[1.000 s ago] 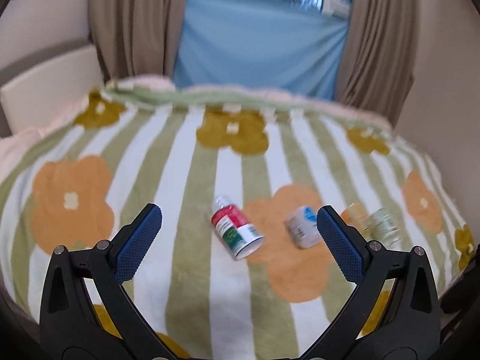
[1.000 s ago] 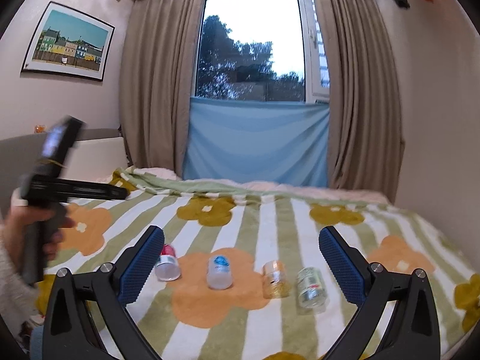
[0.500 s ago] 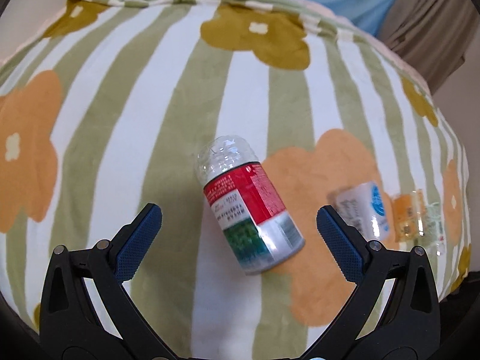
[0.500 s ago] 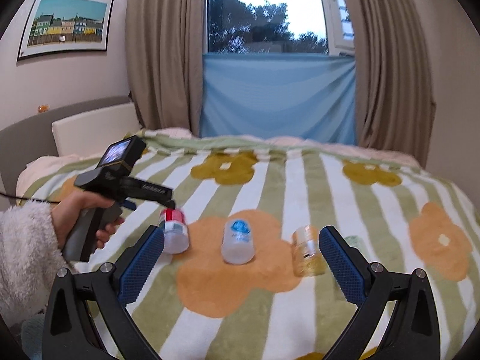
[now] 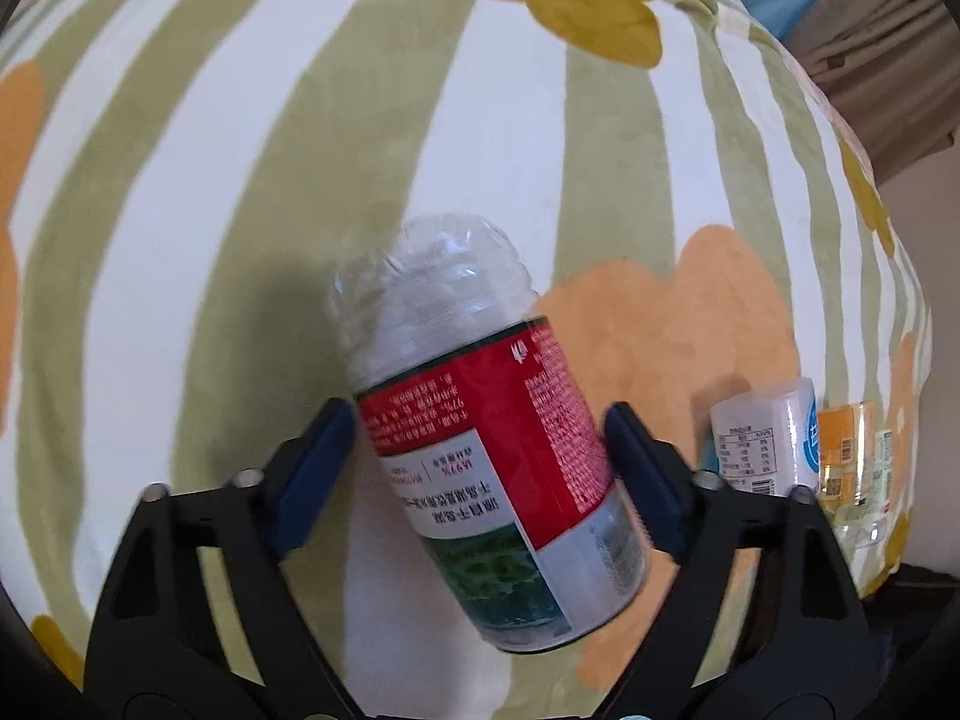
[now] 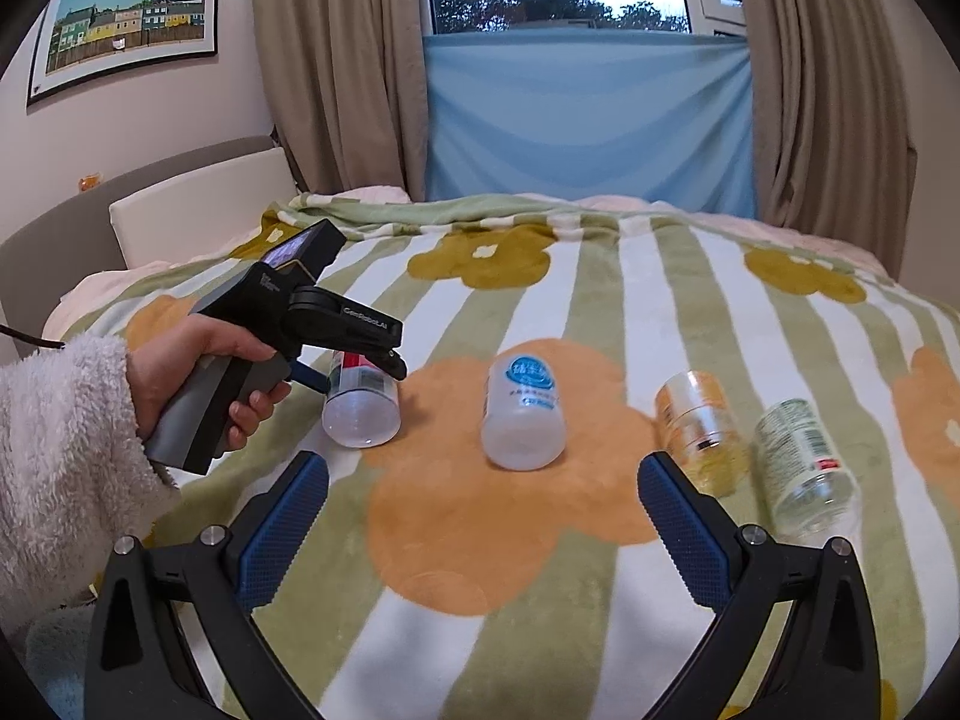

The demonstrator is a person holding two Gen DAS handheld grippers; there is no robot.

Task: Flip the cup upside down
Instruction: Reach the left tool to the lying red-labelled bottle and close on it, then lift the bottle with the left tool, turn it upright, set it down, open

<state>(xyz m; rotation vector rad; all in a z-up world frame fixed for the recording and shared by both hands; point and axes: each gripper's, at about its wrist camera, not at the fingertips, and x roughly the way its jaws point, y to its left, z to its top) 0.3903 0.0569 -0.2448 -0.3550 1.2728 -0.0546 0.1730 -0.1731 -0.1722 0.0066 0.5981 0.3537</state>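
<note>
A clear plastic cup with a red, white and green label (image 5: pixel 480 450) lies on its side on the flowered blanket (image 5: pixel 240 180). My left gripper (image 5: pixel 480 450) has closed its blue pads against the cup's two sides. In the right wrist view the same cup (image 6: pixel 362 402) lies at the left, with the left gripper (image 6: pixel 360 360) around it. My right gripper (image 6: pixel 480 528) is open and empty, above the blanket (image 6: pixel 600 300) near the front edge.
Three more cups lie on their sides in a row to the right: a white one with a blue label (image 6: pixel 523 414), an orange one (image 6: pixel 699 420) and a clear green-labelled one (image 6: pixel 804 468). The white one (image 5: pixel 762 438) also shows beside my left gripper. Curtains and window stand behind the bed.
My left gripper came down onto the red-labelled cup and its jaws closed from wide open to touching the cup's sides. My right gripper tilted down slightly and stayed open.
</note>
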